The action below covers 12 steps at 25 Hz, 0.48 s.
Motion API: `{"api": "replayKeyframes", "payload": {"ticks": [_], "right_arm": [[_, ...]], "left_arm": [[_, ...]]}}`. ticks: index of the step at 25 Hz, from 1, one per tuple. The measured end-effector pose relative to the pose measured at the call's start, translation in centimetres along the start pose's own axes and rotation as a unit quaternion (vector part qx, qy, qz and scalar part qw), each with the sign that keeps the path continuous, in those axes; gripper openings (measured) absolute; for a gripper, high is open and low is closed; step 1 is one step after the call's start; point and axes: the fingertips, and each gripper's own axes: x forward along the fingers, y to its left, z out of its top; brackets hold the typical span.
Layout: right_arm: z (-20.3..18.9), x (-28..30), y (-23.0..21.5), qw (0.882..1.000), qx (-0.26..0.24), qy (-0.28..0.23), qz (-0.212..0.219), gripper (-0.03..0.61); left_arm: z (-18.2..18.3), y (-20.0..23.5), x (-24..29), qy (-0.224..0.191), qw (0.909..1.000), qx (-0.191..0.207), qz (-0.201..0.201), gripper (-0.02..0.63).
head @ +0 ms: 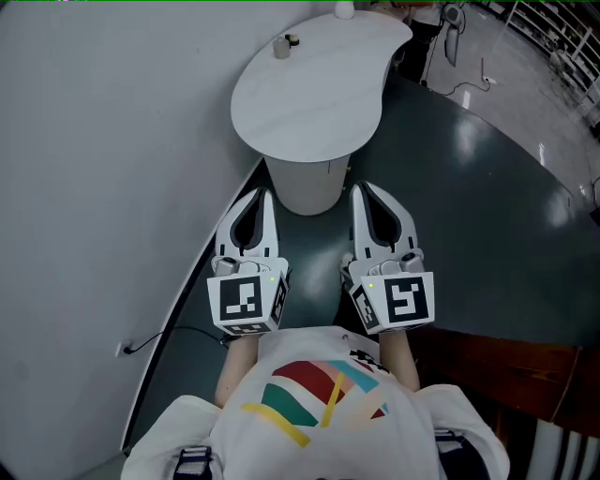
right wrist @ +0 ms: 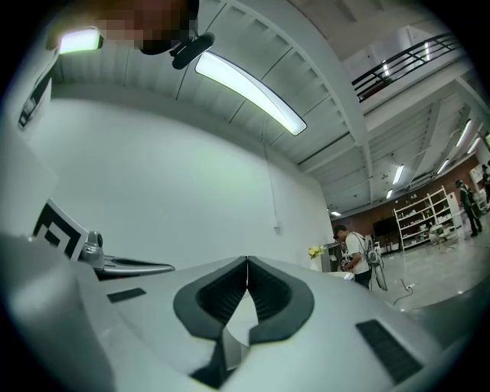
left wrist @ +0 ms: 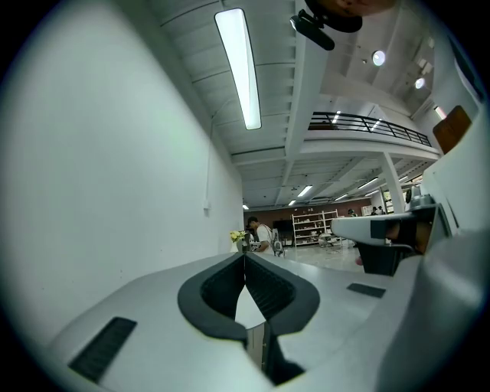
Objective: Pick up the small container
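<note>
The small container, a pale little cylinder with a dark piece beside it, stands near the far left rim of the white table in the head view. My left gripper and right gripper hang side by side in front of the table's pedestal, well short of the container and below the tabletop. In the left gripper view the left gripper's jaws meet with nothing between them. The right gripper's jaws also touch, empty. Neither gripper view shows the container.
A white object sits at the table's far edge. A white wall runs along the left, with a cable by its base. Dark floor spreads to the right. A person stands far off by shelves.
</note>
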Motion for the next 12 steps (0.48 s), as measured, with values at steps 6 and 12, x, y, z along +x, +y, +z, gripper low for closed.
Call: {"api": "replayKeyframes", "payload": {"ticks": [6,12], "right_arm": [[-0.3,2.6,-1.5,1.0,-0.003,0.011,0.013,0.012],[-1.3,4.8,-3.8,0.999,0.007,0.024,0.024,0.012]], "left_arm": [[-0.2,0.3,2.9,0.004,0.9999,-0.012,0.009,0.018],[-0.7,-0.6,6.0,0.014,0.9998,-0.015,0.009,0.018]]}}
